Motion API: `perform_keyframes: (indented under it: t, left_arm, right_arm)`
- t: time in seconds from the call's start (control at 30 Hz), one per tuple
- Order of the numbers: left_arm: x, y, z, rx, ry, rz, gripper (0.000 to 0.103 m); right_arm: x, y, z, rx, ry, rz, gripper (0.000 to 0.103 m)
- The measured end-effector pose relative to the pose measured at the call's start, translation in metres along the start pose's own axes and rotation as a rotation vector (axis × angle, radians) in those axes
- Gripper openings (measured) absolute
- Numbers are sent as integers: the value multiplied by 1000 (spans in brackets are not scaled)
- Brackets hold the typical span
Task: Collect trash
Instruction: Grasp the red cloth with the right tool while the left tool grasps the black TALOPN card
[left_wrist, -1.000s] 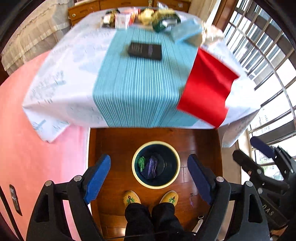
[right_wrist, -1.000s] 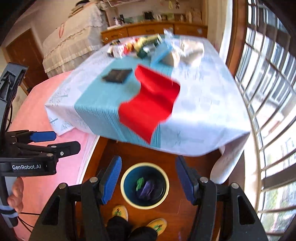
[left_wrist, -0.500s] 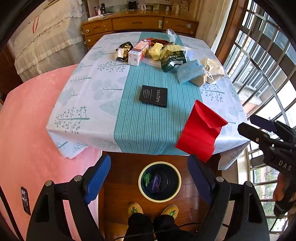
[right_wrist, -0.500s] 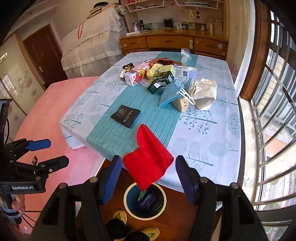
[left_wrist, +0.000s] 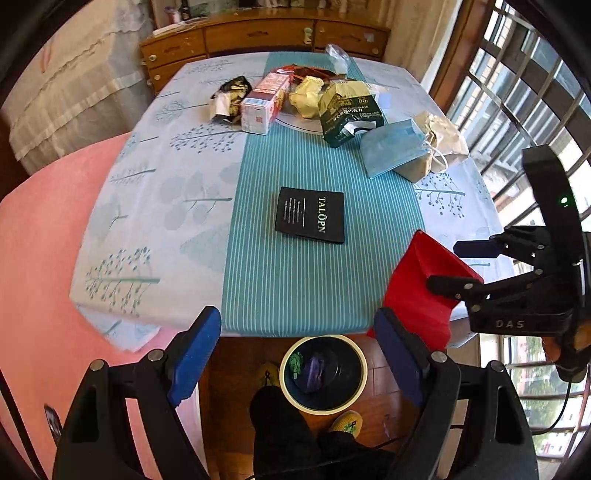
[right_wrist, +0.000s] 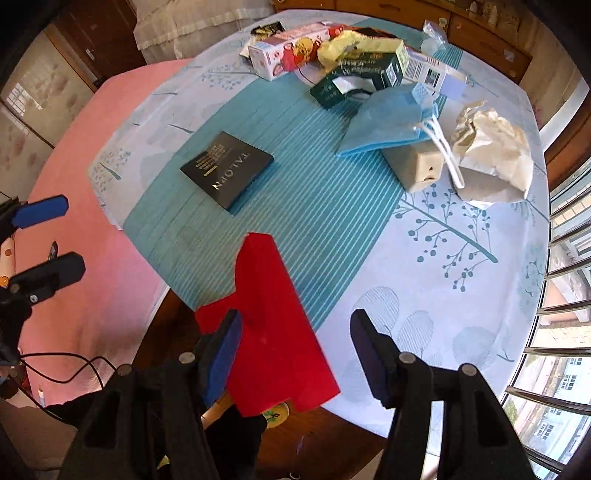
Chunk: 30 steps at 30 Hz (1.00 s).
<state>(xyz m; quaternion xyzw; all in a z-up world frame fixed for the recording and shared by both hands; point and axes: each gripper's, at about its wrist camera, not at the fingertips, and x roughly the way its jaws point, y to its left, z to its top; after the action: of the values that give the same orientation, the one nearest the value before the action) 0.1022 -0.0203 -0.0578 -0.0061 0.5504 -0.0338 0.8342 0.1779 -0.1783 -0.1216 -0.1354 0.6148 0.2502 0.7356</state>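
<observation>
Red paper (right_wrist: 275, 328) between the right gripper's (right_wrist: 295, 350) narrowing, unpressing jaws.

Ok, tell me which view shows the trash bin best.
Left wrist view: the trash bin shows whole on the floor, rim and contents visible. In the right wrist view I cannot make it out; the red paper covers that spot.

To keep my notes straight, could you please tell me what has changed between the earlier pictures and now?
Both tools have swung from above the bin toward the table. The right tool now hovers over the red sheet at the table's edge, jaws just closing slightly, sheet below them, not gripped. The left tool stays open, empty. Sheet, black booklet and bin unchanged.
</observation>
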Motion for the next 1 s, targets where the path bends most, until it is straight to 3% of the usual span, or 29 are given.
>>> perform_keyframes:
  t: [0.03, 0.07, 0.1, 0.2, 0.53, 0.7, 0.8, 1.0]
  left_arm:
    - [6, 2, 7, 24, 9, -4, 84]
    - [11, 4, 14, 51, 17, -9, 84]
    - [15, 7, 20, 78, 22, -16, 84]
    - [30, 13, 40, 173, 48, -43, 84]
    - [78, 1, 98, 569, 135, -179, 84]
    - [102, -22, 100, 824, 206, -224, 84]
    - [116, -34, 98, 948, 241, -212, 84]
    - [140, -47, 97, 1059, 302, -211, 84]
  right_arm:
    - [5, -1, 1, 9, 13, 7, 36]
    - [11, -2, 3, 22, 34, 19, 24]
    - [15, -3, 4, 32, 50, 15, 19]
    - [17, -5, 5, 72, 59, 14, 17]
    - [-5, -38, -20, 488, -64, 7, 13]
    - [-10, -43, -34, 604, -100, 5, 13]
    - [-11, -42, -37, 648, -123, -10, 13]
    - [-11, -38, -39, 723, -149, -26, 13]
